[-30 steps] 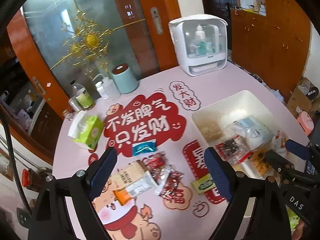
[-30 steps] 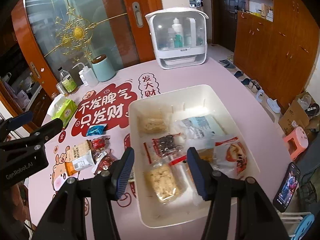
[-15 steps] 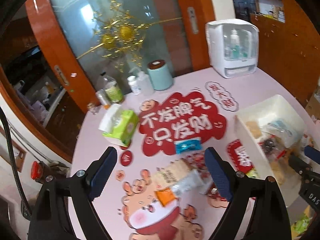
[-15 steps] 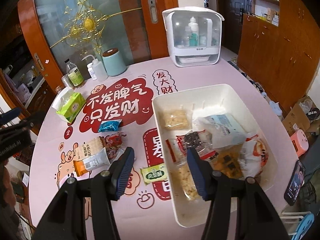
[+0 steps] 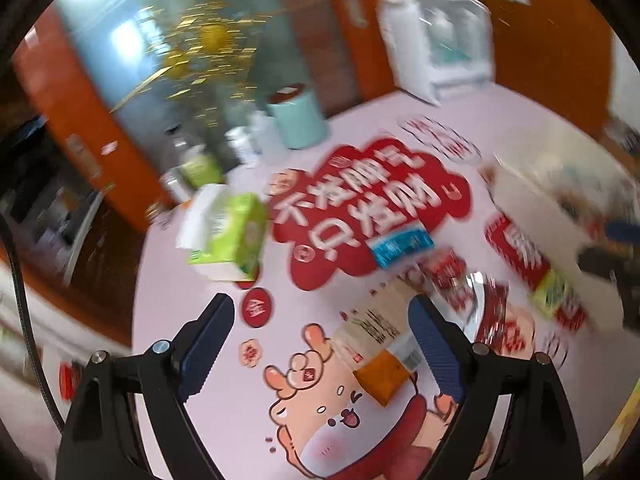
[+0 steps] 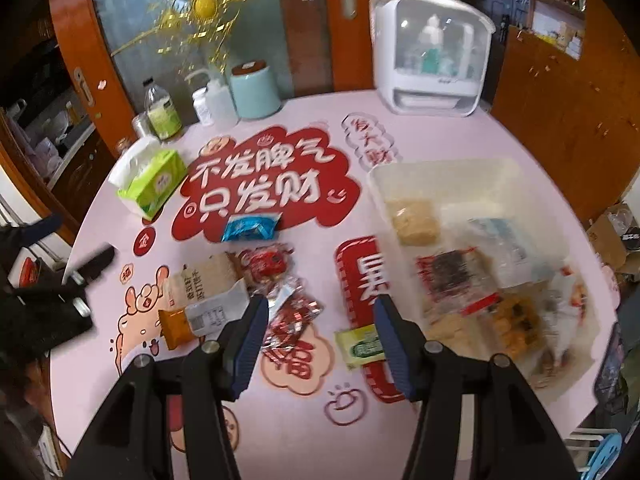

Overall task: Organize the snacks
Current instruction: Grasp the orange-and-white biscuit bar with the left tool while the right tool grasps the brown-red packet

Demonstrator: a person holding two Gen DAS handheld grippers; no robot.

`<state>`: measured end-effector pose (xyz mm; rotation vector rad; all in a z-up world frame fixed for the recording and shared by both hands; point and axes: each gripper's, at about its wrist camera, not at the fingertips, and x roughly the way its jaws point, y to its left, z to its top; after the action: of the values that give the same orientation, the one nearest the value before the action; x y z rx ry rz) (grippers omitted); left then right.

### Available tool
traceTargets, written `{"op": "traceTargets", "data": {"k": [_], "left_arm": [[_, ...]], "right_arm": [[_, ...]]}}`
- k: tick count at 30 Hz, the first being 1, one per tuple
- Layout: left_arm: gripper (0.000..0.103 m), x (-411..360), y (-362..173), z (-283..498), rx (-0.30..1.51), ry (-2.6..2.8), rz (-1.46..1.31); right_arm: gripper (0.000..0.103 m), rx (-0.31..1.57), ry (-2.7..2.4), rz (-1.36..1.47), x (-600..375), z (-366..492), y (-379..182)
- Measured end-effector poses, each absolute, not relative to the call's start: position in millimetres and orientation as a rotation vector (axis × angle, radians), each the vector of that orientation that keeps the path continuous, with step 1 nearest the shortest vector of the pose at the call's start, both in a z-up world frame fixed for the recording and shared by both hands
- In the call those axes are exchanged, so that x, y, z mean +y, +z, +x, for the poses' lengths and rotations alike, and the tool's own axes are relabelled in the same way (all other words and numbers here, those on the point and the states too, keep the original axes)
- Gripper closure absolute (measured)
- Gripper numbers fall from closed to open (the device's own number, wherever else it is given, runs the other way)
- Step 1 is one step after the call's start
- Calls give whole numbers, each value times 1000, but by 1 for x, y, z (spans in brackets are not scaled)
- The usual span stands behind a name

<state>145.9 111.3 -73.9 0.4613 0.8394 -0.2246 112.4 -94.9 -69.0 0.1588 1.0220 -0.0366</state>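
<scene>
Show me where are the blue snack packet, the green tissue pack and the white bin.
blue snack packet (image 6: 251, 229), right wrist view, middle of the wrapper.
green tissue pack (image 6: 157, 183), right wrist view, its green top face.
white bin (image 6: 444, 169), right wrist view, far rim.

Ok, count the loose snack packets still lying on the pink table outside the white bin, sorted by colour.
Blue foil packet: 1
Red foil packets: about 3; they overlap, so the count is unsure
Beige cracker packet: 1
Orange-and-white packet: 1
Small green-and-yellow packet: 1
Total: about 7
</scene>
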Motion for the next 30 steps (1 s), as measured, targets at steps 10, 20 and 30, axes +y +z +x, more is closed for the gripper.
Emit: {"op": "traceTargets", "data": {"k": [10, 20, 30], "left_arm": [[18, 88, -168, 166, 999, -492, 554], [25, 89, -187, 181, 1095, -582, 472], [29, 80, -202, 178, 1158, -620, 509]], "right_arm": [[48, 1178, -3, 310, -82, 144, -157], [47, 1281, -29, 363, -76, 172, -200], [63, 1294, -29, 257, -71, 159, -203]]}}
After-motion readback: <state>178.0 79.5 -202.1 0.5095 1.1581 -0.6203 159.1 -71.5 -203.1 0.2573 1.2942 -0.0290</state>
